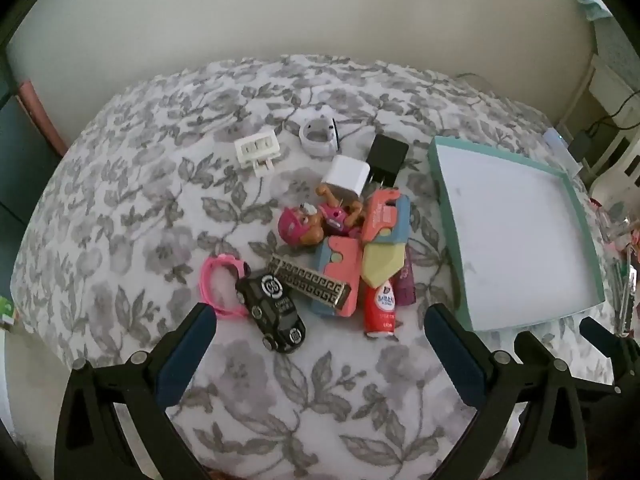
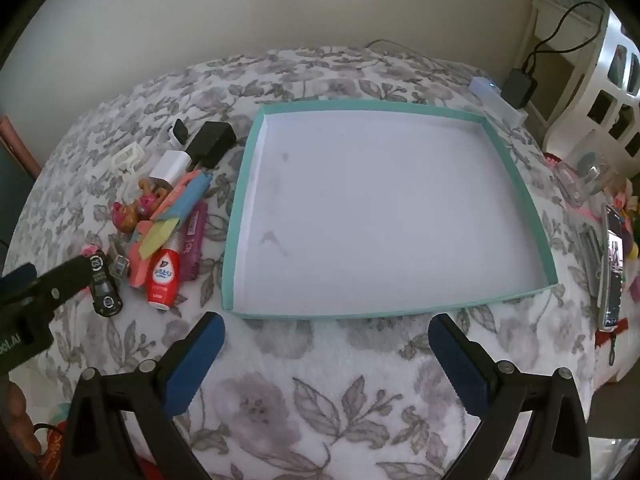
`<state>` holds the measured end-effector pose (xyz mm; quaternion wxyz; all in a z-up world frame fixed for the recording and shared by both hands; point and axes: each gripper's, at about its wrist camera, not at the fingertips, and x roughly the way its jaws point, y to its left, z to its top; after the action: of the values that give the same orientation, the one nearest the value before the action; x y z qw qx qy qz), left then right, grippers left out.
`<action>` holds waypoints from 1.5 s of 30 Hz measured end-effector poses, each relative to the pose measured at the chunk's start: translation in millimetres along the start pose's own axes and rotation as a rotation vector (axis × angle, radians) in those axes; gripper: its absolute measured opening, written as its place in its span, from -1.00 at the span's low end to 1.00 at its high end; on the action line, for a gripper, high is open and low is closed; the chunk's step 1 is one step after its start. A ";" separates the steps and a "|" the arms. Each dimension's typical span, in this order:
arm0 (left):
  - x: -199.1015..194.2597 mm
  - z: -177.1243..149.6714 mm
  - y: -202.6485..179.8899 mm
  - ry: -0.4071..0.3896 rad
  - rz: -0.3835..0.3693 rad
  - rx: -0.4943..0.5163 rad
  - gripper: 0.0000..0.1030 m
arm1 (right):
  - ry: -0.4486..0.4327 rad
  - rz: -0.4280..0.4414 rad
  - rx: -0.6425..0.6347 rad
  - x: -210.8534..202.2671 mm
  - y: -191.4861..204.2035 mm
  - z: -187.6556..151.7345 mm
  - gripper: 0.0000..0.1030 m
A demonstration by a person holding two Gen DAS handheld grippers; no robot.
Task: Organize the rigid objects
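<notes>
Left gripper (image 1: 320,320): jaws wide apart, holding nothing, hovering over the bed (image 1: 120,200).
Left view, pile: toy car (image 1: 276,310) at 12 o'clock, touching a pink band (image 1: 218,280); red bottle (image 1: 379,308) at 1; tray (image 1: 516,224) at 2.
Right gripper (image 2: 326,338): jaws wide apart, empty.
Right view, tray: empty, at 12 o'clock; pile at 10.
Handling: car looks light, stiff and glossy; grip across its sides.

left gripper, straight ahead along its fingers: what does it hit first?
Most likely the black toy car, the nearest thing ahead of the open left gripper, lying just left of its centre line. The red bottle lies just right of centre. Fisheye depth is unclear, so it might meet bare floral cloth first.
</notes>
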<state>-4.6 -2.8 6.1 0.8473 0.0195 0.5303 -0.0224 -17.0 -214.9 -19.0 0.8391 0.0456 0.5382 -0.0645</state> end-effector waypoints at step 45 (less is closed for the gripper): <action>15.6 -7.4 23.6 0.104 0.116 -0.101 1.00 | -0.067 -0.013 0.008 -9.8 -1.0 6.8 1.00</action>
<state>-3.1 20.9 -10.9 0.8185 0.0088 0.5718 0.0546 -15.0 -216.3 -7.3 0.8560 0.0432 0.5099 -0.0734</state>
